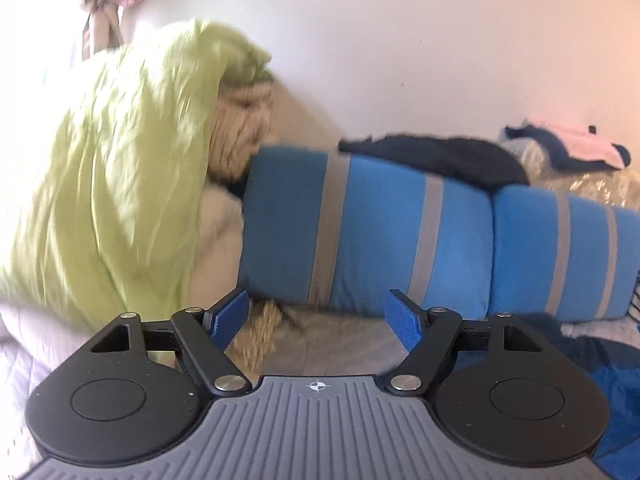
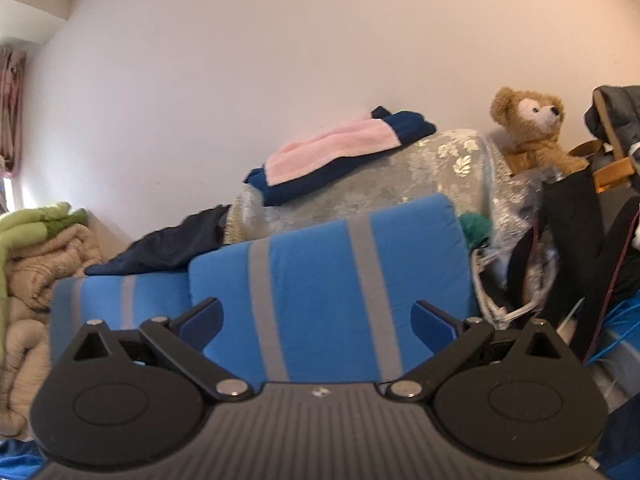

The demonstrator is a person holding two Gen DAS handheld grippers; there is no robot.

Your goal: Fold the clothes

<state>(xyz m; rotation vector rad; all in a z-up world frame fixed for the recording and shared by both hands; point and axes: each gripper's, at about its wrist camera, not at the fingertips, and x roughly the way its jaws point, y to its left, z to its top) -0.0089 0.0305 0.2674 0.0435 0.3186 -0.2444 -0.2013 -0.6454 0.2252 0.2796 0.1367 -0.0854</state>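
Note:
My left gripper (image 1: 318,322) is open, its blue pads (image 1: 402,322) wide apart with nothing between them, pointing at the blue pillows with grey stripes (image 1: 368,232). A lime-green cloth (image 1: 116,168) hangs blurred at the left, draped over a beige quilt (image 1: 240,136). A bright blue garment (image 1: 600,364) lies on the bed at the lower right. My right gripper (image 2: 318,326) is also open and empty, facing a blue striped pillow (image 2: 320,280). A dark navy garment (image 2: 168,246) lies on the pillows. Folded pink and navy cloth (image 2: 332,152) rests on a silvery bundle (image 2: 400,180).
A white wall (image 2: 280,60) stands behind the bed. A teddy bear (image 2: 532,132) sits at the right above bags and black straps (image 2: 568,248). A curtain (image 1: 108,4) hangs at the upper left. Beige bedding (image 2: 36,280) is stacked on the left.

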